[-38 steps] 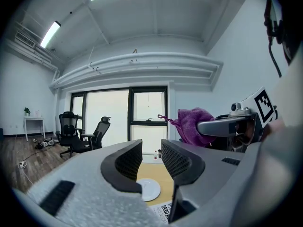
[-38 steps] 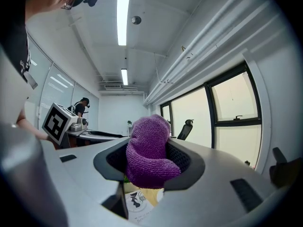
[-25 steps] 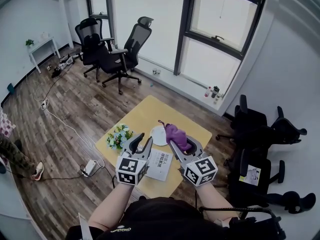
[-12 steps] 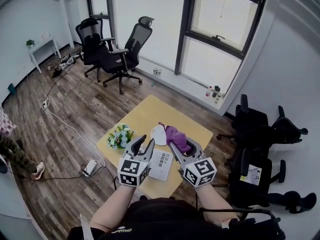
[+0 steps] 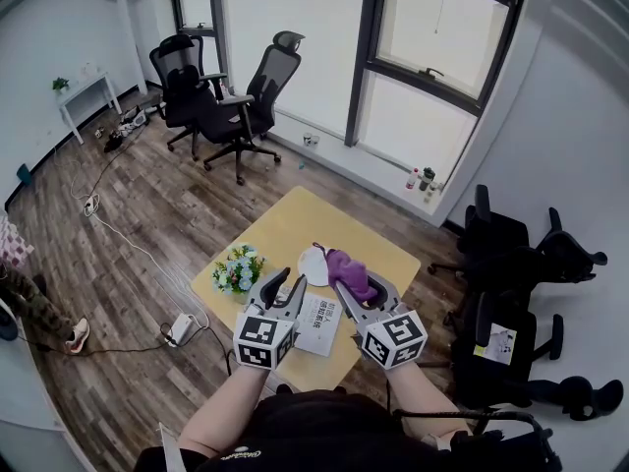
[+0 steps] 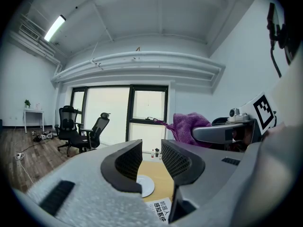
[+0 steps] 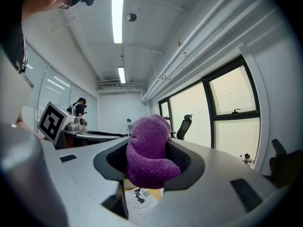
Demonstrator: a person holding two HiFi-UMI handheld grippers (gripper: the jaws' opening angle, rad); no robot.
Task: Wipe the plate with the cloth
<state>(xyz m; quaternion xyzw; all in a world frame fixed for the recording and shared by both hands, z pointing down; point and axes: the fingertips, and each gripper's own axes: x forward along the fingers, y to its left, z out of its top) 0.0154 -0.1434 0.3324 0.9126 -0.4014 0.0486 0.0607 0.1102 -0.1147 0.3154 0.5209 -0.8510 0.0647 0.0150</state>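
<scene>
The white plate (image 5: 311, 265) lies on the yellow desk (image 5: 285, 222). At the plate's right edge in the head view is the purple cloth (image 5: 346, 270), bunched up and clamped between the jaws of the right gripper (image 5: 359, 285). Whether the cloth touches the plate cannot be told. The left gripper (image 5: 278, 289) is just left of the right one, its jaws a little apart with nothing between them. A printed paper sheet (image 5: 319, 324) lies on the desk below the plate, and a bunch of flowers (image 5: 236, 270) lies to the plate's left. Two black office chairs (image 5: 221, 101) stand on the wood floor (image 5: 128, 214) beyond the desk.
</scene>
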